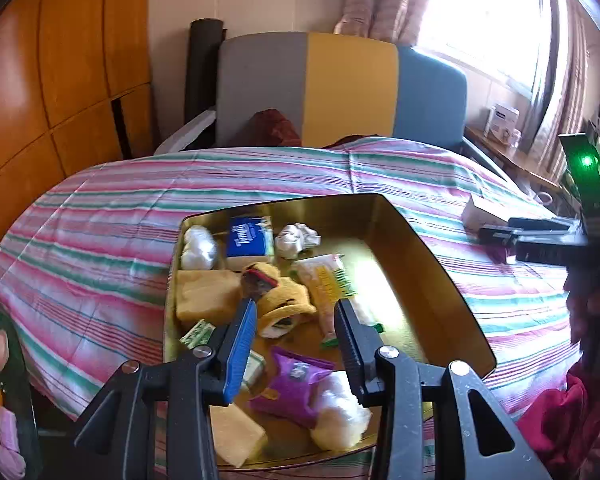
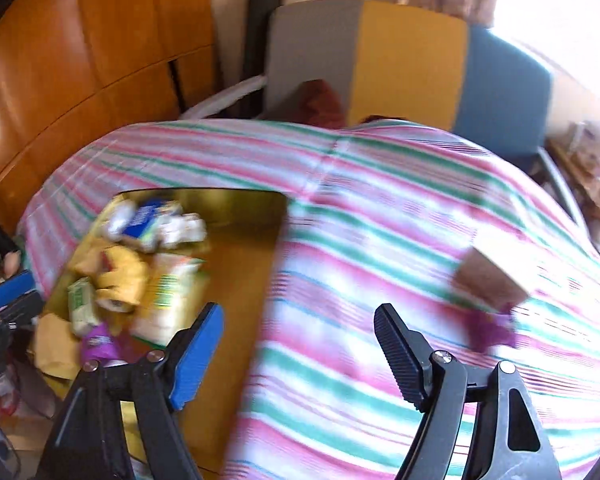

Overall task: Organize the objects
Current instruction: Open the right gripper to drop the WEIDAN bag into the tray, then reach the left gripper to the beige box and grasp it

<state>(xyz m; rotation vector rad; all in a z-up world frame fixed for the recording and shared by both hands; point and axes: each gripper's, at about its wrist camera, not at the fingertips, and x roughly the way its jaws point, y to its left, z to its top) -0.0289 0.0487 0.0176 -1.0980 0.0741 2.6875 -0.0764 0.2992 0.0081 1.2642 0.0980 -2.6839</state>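
Left wrist view: the left gripper (image 1: 296, 312) hangs over the gold tray (image 1: 440, 280) on the striped bed (image 1: 100, 220), jaws apart and holding nothing. Directly ahead of the jaws lies a yellow plush toy (image 1: 280, 292); a purple pouch (image 1: 296, 384) and a white wad (image 1: 340, 412) sit beneath and just behind them. Beyond the toy are a blue tissue pack (image 1: 248, 242) and a yellow sponge (image 1: 208, 294) to the left jaw's side. All look light and soft, so they should squash under a pinch; the toy is probably best taken across its narrow middle.

Right wrist view, blurred: the right gripper (image 2: 300, 332) is over the bed just beside the tray's edge, jaws wide apart and empty. Ahead and to the right-jaw side a small cardboard box (image 2: 492, 276) rests on the bedcover, touching a purple item (image 2: 496, 330). The box looks stiff and light; gripping across its short flat sides seems safest.
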